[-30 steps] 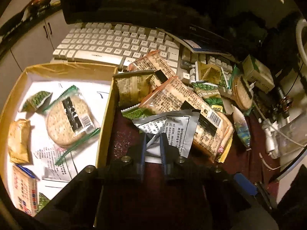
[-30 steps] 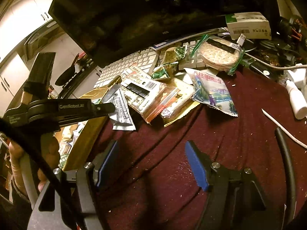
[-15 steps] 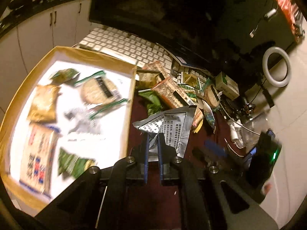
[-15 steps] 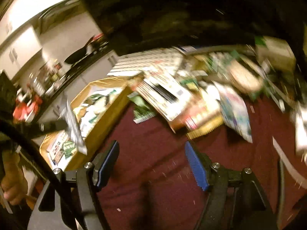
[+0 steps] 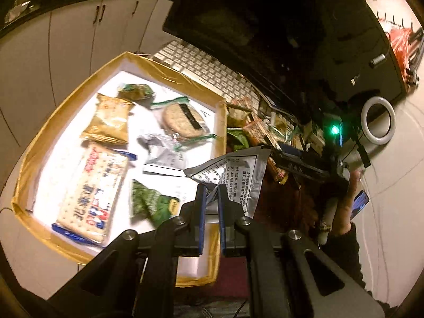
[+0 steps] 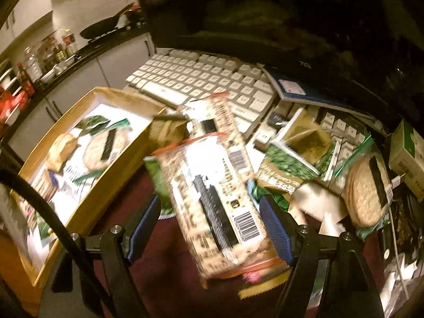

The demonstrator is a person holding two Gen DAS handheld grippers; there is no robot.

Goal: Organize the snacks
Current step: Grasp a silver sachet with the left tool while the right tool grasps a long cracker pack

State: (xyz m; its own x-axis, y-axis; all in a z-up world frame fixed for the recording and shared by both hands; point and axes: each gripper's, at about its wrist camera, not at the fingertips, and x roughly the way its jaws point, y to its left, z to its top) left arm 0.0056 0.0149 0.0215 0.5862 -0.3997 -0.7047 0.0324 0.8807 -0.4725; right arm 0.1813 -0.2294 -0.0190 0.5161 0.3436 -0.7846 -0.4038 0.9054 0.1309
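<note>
Left tongs (image 5: pixel 210 193): clenched on a silver packet (image 5: pixel 238 169), carried over the box's (image 5: pixel 39 156) right rim at frame centre. Right tongs (image 6: pixel 209 222): jaws just widened, released, straddling a long cracker pack (image 6: pixel 212 198) without pressing it. Box, left: six snacks filed. Counter pile (image 6: pixel 304 164), right: several packets unsorted; roughly half remains.

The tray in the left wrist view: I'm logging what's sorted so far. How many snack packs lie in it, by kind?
Green packets: 2
Gold packet: 1
Round cracker pack: 1
Crumpled silver packet: 1
Rectangular cracker pack: 1
Total: 6, not counting the held silver packet in the left gripper.
</note>
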